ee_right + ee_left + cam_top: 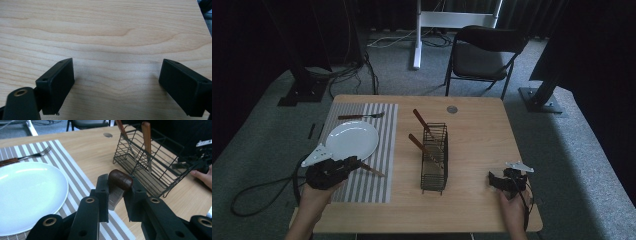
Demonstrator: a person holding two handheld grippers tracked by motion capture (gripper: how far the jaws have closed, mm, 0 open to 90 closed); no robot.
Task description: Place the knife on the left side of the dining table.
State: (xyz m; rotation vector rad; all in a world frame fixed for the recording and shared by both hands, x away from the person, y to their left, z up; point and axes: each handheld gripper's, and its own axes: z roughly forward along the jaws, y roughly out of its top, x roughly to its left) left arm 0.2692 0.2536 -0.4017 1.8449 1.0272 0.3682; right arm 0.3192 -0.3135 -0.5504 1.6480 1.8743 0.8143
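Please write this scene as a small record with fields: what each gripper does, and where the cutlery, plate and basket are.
left gripper: shut on a wooden-handled utensil, over the striped placemat
right gripper: open, holds nothing, over bare table
plate: white, on the placemat
fork: on the placemat, beyond the plate
wire basket: right of the placemat, two wooden-handled utensils inside

It looked like a recording studio or lab set up to mimic a dining spot: black curtains (257,35) closed in a grey carpeted floor (257,130) strewn with cables (357,70) and stand bases (539,100). A lone wooden table (482,135) carried a striped placemat (382,130), white plate (352,140) and wire cutlery caddy (434,160). A black folding chair (484,55) stood behind it.
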